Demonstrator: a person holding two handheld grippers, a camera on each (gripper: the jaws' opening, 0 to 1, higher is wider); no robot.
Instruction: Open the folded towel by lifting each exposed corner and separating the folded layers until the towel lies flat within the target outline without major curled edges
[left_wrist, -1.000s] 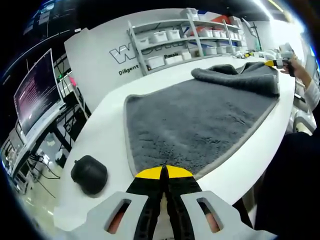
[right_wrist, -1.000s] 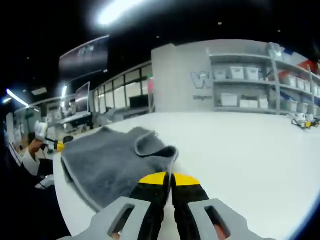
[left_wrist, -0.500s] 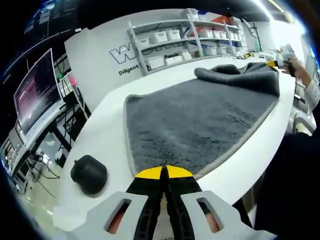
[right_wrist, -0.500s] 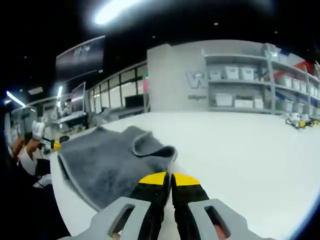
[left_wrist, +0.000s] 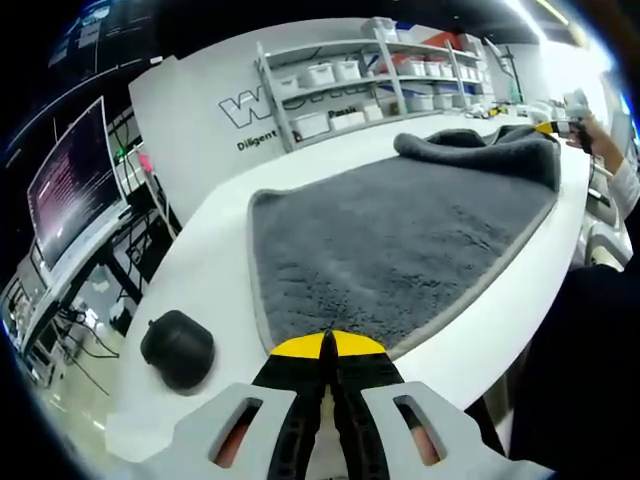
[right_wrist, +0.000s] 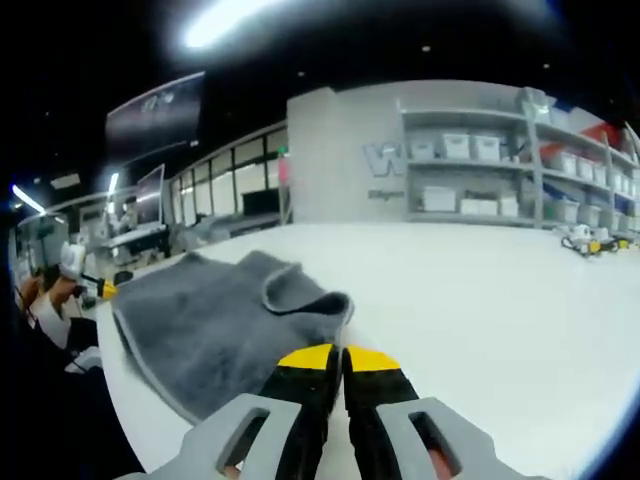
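Observation:
A grey towel (left_wrist: 400, 240) lies spread over the white table (left_wrist: 215, 260). Its far end is still doubled over in a thick fold (left_wrist: 480, 150). My left gripper (left_wrist: 327, 345) is shut on the towel's near edge, yellow tips together. At the far right a hand holds my right gripper (left_wrist: 556, 127) against the fold. In the right gripper view my right gripper (right_wrist: 337, 357) is shut on the towel (right_wrist: 210, 320) where a layer curls up just beyond its tips. The left gripper (right_wrist: 103, 290) shows small at the towel's far end, held by a hand.
A black rounded case (left_wrist: 178, 348) sits on the table to the left of the towel. Shelves with white bins (left_wrist: 340, 95) stand behind the table, and a monitor (left_wrist: 70, 190) at left. Small items (right_wrist: 585, 243) lie far across the bare white table (right_wrist: 500, 300).
The folded far end of the towel has slid further away toward the right gripper, leaving more towel flat. My left gripper has stayed put.

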